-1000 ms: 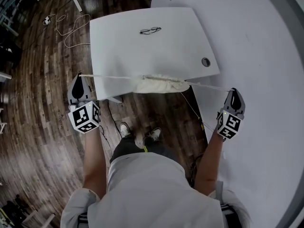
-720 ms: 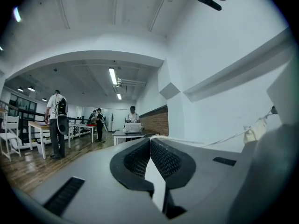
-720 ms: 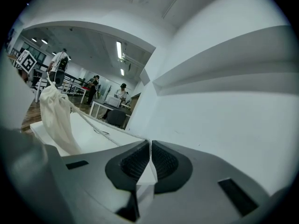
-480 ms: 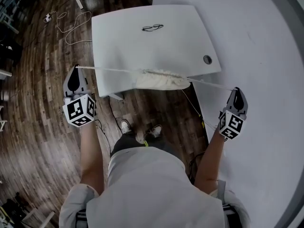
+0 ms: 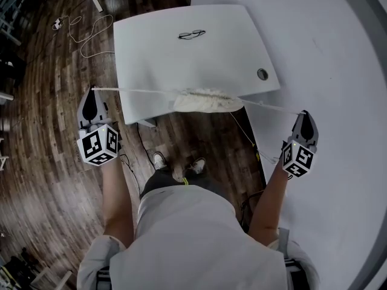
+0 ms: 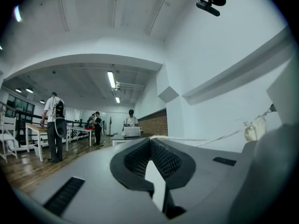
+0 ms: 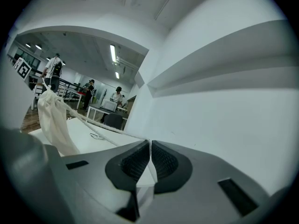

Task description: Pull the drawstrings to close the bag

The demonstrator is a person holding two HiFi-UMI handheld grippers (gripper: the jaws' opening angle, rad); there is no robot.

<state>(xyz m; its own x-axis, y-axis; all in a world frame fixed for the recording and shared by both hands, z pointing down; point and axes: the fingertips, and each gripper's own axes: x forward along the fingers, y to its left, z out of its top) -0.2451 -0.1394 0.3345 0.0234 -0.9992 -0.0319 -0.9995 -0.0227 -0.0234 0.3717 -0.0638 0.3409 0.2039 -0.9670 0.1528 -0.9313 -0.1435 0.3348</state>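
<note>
Head view shows the cloth bag (image 5: 205,100) strung between two grippers over the near edge of the white table (image 5: 181,59). Its gathered mouth runs left to right, and the right gripper view shows its body hanging down from that line. The left drawstring (image 5: 139,90) stretches taut from the mouth to the left gripper (image 5: 92,92), whose jaws are pinched together on it. The right drawstring (image 5: 269,107) stretches taut to the right gripper (image 5: 304,113), jaws likewise clamped on the cord. Both grippers sit well out to either side. A pair of glasses (image 5: 191,35) lies farther back on the table.
</note>
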